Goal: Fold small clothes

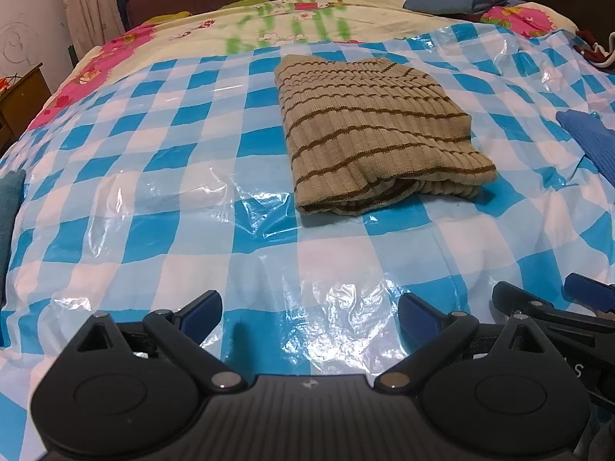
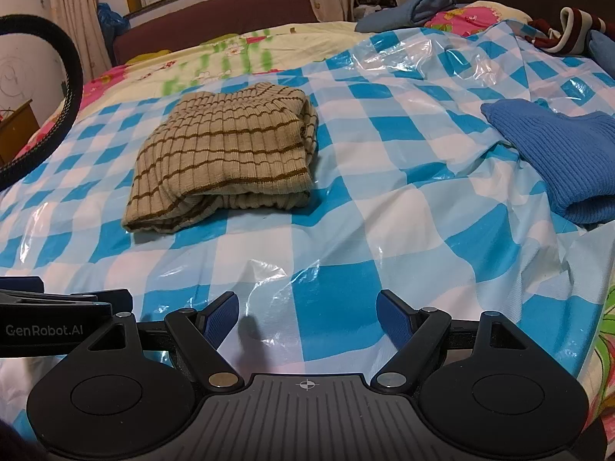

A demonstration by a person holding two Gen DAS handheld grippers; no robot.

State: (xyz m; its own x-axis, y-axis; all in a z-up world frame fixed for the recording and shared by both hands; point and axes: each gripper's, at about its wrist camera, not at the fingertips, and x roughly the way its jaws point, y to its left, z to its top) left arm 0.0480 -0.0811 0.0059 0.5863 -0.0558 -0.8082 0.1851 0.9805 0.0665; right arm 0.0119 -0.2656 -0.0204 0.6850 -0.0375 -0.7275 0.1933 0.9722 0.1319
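Note:
A beige knit garment with brown stripes (image 1: 369,130) lies folded into a compact rectangle on the blue-and-white checked plastic sheet (image 1: 153,176); it also shows in the right wrist view (image 2: 226,153). My left gripper (image 1: 309,313) is open and empty, hovering over the sheet well in front of the garment. My right gripper (image 2: 307,317) is open and empty too, in front of and to the right of the garment. The right gripper's fingers (image 1: 588,292) show at the right edge of the left wrist view. A blue knit garment (image 2: 561,153) lies unfolded to the right.
The sheet covers a floral bedspread (image 1: 276,19) on a bed. A folded blue item (image 2: 415,7) and a maroon-and-white garment (image 2: 565,30) lie at the far right. A wooden cabinet (image 1: 19,100) stands left of the bed. A black cable (image 2: 65,88) loops at left.

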